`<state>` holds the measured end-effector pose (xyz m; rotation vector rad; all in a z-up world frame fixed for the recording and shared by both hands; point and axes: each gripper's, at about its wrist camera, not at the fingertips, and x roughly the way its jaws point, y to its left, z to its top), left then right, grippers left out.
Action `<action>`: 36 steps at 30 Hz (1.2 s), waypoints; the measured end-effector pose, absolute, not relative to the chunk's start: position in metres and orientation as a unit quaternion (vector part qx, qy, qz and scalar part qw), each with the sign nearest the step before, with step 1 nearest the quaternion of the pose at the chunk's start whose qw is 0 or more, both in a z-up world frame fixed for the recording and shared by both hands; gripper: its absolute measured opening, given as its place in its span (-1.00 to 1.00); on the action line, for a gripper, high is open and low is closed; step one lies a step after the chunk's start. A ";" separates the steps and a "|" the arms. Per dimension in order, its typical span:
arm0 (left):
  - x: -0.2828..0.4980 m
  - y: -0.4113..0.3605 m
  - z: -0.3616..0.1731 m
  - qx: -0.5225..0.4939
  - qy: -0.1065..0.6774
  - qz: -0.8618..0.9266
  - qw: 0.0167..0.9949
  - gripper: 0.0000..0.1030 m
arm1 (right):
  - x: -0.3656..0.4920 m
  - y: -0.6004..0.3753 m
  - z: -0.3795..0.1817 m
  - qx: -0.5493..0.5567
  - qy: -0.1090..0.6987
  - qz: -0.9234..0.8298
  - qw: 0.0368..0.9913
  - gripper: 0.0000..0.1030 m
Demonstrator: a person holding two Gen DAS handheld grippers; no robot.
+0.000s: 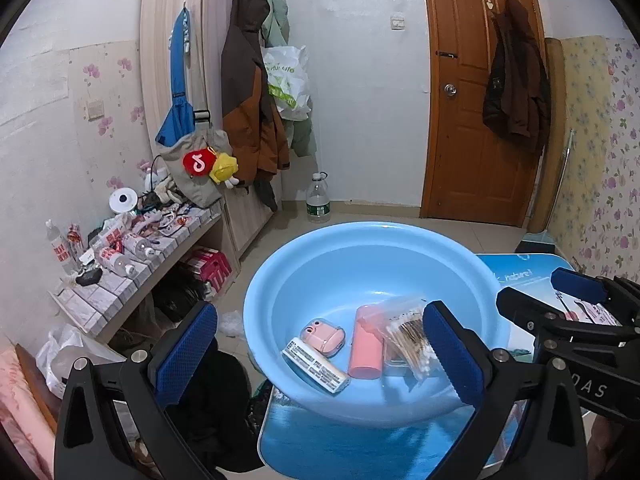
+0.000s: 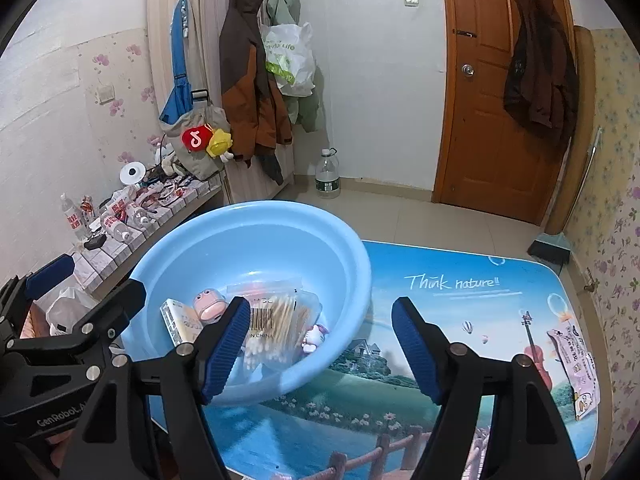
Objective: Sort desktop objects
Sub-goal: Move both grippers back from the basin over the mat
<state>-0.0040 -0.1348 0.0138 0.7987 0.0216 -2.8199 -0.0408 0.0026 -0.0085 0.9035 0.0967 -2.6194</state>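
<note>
A light blue basin (image 1: 472, 280) (image 2: 352, 256) stands on the left end of a printed table (image 2: 460, 320). In it lie a pink earbud case (image 1: 322, 335) (image 2: 208, 304), a white printed box (image 1: 316, 365) (image 2: 178, 320), a pink tube (image 1: 365, 344), a bag of cotton swabs (image 1: 408, 336) (image 2: 276, 320) and a small figurine (image 2: 316, 338). My left gripper (image 1: 320, 356) is open and empty over the basin's near side. My right gripper (image 2: 320, 352) is open and empty over the basin's right rim. A pink printed packet (image 2: 576, 368) (image 1: 596, 312) lies at the table's right edge.
A low shelf (image 1: 132, 264) with bottles and boxes stands left of the table. Coats hang on a wardrobe (image 1: 176, 60) and on the brown door (image 1: 480, 100). A water bottle (image 1: 318, 198) stands on the tiled floor. A dustpan (image 2: 550, 246) leans at the right wall.
</note>
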 end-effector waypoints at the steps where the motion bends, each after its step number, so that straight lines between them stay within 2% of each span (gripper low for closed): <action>1: -0.003 -0.134 0.015 0.270 0.006 -0.957 0.105 1.00 | -0.039 0.004 -0.007 0.319 0.033 -0.929 0.182 0.48; 21: 0.014 -0.093 0.025 0.269 -0.004 -0.957 0.108 1.00 | -0.013 0.056 0.008 0.305 -0.002 -0.938 0.166 0.69; 36: 0.021 -0.071 0.025 0.268 0.003 -0.959 0.093 1.00 | 0.003 0.089 0.008 0.305 -0.009 -0.940 0.151 0.72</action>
